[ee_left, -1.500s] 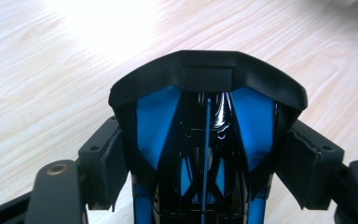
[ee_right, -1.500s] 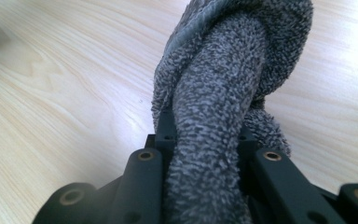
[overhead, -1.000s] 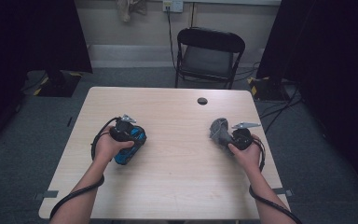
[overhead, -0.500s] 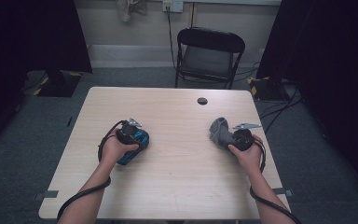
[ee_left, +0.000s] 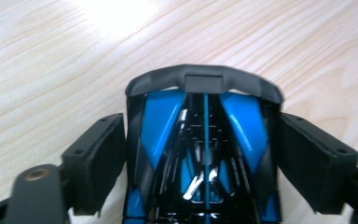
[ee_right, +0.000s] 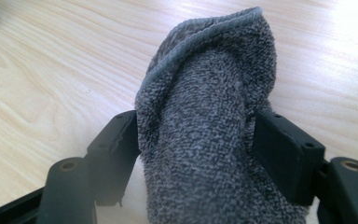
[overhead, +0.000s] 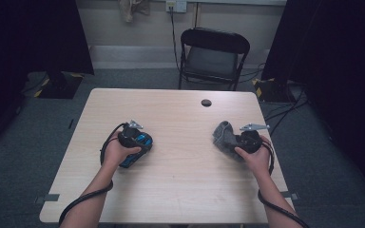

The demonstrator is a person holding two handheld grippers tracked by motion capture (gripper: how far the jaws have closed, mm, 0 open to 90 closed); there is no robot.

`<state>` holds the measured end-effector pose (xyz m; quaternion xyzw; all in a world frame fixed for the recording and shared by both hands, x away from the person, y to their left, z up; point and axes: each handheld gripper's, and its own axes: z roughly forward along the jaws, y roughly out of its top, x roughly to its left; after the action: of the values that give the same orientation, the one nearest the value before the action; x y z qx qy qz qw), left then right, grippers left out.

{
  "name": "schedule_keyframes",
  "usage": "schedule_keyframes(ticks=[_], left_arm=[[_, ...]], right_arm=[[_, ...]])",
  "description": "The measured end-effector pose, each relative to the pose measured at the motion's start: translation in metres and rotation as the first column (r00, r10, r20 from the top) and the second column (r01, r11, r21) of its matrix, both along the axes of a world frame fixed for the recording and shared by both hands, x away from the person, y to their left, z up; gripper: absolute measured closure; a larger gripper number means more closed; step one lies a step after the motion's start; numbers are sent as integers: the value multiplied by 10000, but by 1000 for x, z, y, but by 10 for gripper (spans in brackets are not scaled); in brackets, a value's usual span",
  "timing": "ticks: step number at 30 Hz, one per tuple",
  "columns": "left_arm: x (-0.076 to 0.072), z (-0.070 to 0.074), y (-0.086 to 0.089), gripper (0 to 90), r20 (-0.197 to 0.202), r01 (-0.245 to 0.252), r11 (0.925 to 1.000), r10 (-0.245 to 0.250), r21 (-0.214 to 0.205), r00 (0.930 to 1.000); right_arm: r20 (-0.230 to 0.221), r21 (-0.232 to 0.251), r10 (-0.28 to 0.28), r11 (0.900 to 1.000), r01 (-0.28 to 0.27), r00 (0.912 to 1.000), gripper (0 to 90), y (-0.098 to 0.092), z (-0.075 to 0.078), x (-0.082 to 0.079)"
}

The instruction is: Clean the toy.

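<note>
The left gripper (overhead: pixel 138 137) is seen in the high view on the left half of the light wooden table (overhead: pixel 180 190), held low by the person's left hand (overhead: pixel 116 153). Between its jaws lies a blue and black toy car (ee_left: pixel 203 154), its dark grey front bumper just beyond the fingertips. The jaws have just been opening; in the left gripper view the right pad stands slightly off the car's side, while the left pad is close against it, and whether any pressure remains cannot be told. The right gripper (overhead: pixel 233 140) is held by the right hand (overhead: pixel 253 156) on the right half of the table, well apart from the left one. A grey towelling cloth (ee_right: pixel 209 126) rises between its jaws and bulges past the fingertips. These jaws have also just been opening; the cloth fills the gap and touches both pads (ee_right: pixel 284 154), though it looks loosely flanked rather than squeezed.
</note>
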<state>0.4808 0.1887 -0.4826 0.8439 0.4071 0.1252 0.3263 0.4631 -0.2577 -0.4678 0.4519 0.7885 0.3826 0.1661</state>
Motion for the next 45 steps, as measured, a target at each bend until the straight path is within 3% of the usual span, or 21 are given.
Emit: schedule_keyframes(ticks=[8, 25, 38, 45], left_arm=[[-6, 15, 8, 164, 81, 6, 9999, -4, -163, 10000], [-41, 41, 14, 174, 382, 459, 9944, -424, -955, 9984], [-68, 46, 8, 159, 481, 884, 9868, -826, -1354, 9954], [-81, 38, 2, 157, 438, 1165, 9836, -1115, -1375, 9928]], right_arm=[[-1, 384, 112, 9992, -112, 9999, 269, -1, 5, -2], [157, 177, 840, 9963, -843, 9963, 187, 4, 23, -27], [4, 218, 1244, 9920, -1244, 9922, 167, 4, 23, -47], [-61, 148, 1640, 9864, -1639, 9864, 159, 7, 20, -55]])
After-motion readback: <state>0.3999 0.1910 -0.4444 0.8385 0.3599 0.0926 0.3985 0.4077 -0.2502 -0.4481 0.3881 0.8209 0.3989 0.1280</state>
